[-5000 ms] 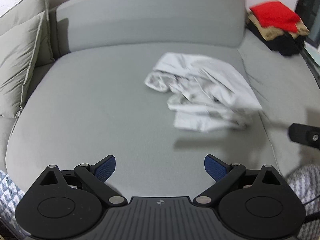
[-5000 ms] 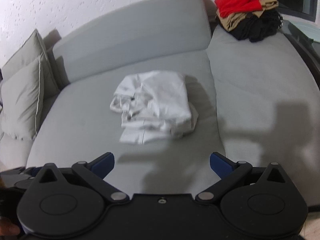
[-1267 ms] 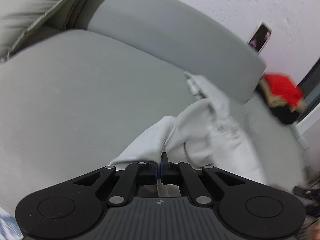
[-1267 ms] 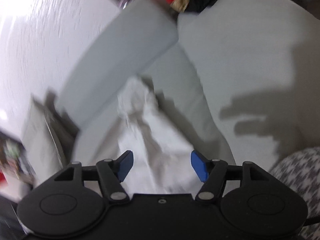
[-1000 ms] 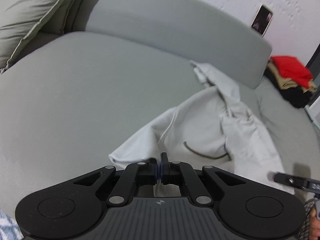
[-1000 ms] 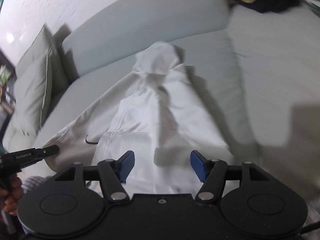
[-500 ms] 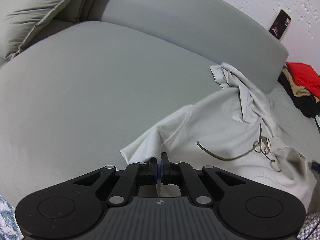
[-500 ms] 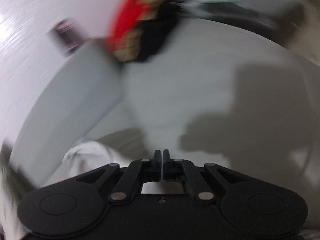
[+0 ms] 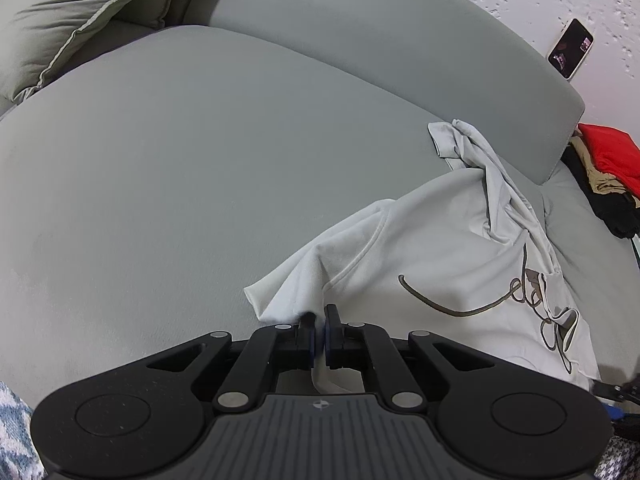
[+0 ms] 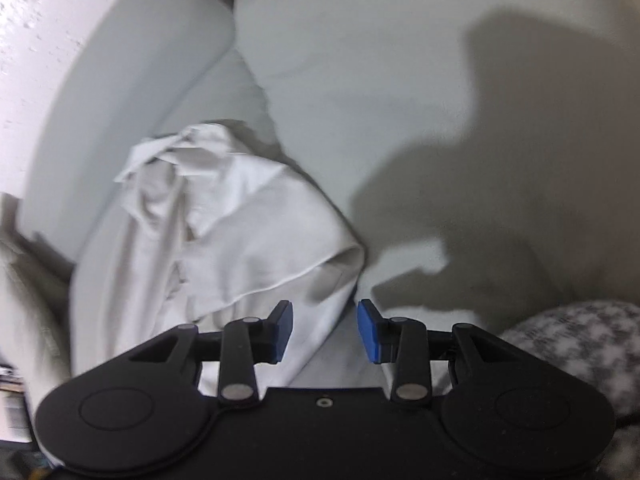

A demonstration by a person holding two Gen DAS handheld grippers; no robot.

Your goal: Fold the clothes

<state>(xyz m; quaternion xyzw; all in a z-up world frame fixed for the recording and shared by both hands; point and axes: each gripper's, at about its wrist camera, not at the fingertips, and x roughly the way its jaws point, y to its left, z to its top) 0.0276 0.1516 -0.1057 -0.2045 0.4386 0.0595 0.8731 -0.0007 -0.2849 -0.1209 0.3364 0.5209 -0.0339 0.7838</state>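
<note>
While my left gripper [image 9: 320, 330] pinches the near edge of the white hoodie [image 9: 460, 264] at the bottom middle of its view, my right gripper [image 10: 325, 330] has just been opening, jaws apart with a hoodie fold between them, not squeezed. The hoodie lies bunched on the grey sofa [image 9: 180, 180]. If I pull with one side only, it may twist and crumple more.

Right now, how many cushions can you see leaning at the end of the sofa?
2. One cushion fills the top left corner of the left wrist view; a second cushion lies below it at the left edge. More may be hidden out of frame.
</note>
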